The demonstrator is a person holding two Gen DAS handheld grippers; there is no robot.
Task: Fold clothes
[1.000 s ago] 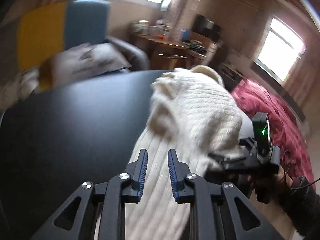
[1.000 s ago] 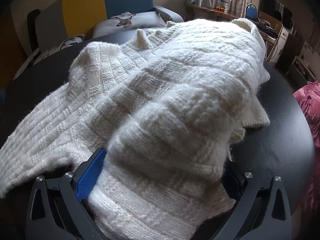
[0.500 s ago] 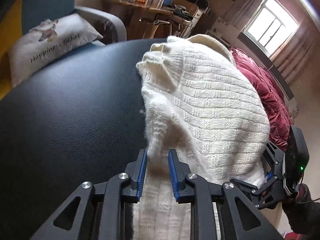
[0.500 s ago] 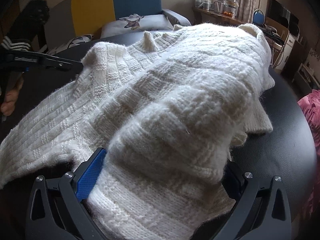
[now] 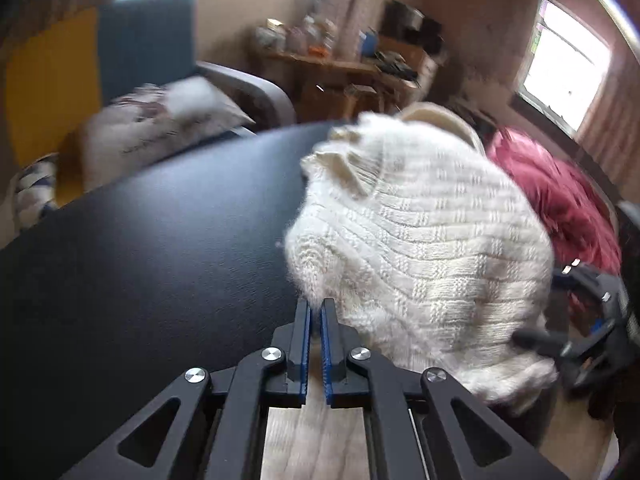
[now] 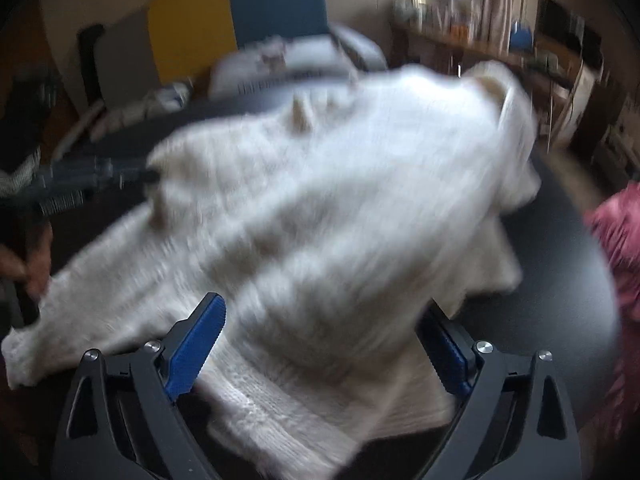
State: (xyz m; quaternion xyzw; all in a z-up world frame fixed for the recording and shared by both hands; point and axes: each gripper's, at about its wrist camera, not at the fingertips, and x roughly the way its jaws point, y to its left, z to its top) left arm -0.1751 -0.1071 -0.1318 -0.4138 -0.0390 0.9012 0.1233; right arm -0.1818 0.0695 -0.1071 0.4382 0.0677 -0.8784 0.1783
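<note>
A cream knitted sweater [image 5: 420, 240] lies bunched on the black table [image 5: 140, 248]. My left gripper [image 5: 315, 308] is shut on the sweater's near edge, with knit fabric running back between its blue pads. In the right wrist view the sweater [image 6: 320, 208] is blurred and fills the middle. My right gripper [image 6: 320, 320] stands wide open with a thick fold of sweater lying between its fingers [image 6: 200, 336]. The right gripper also shows at the right of the left wrist view [image 5: 580, 340].
A blue and yellow armchair [image 5: 132, 52] with a printed cushion [image 5: 160, 128] stands behind the table. A red quilted garment [image 5: 560, 196] lies at the table's right side. A cluttered wooden desk [image 5: 352, 64] stands at the back. Wooden floor shows under the left gripper.
My left gripper has shut on the sweater's edge. Both grippers are moving, so the views are blurred. The sweater has shifted, with its left sleeve pulled out to the left.
</note>
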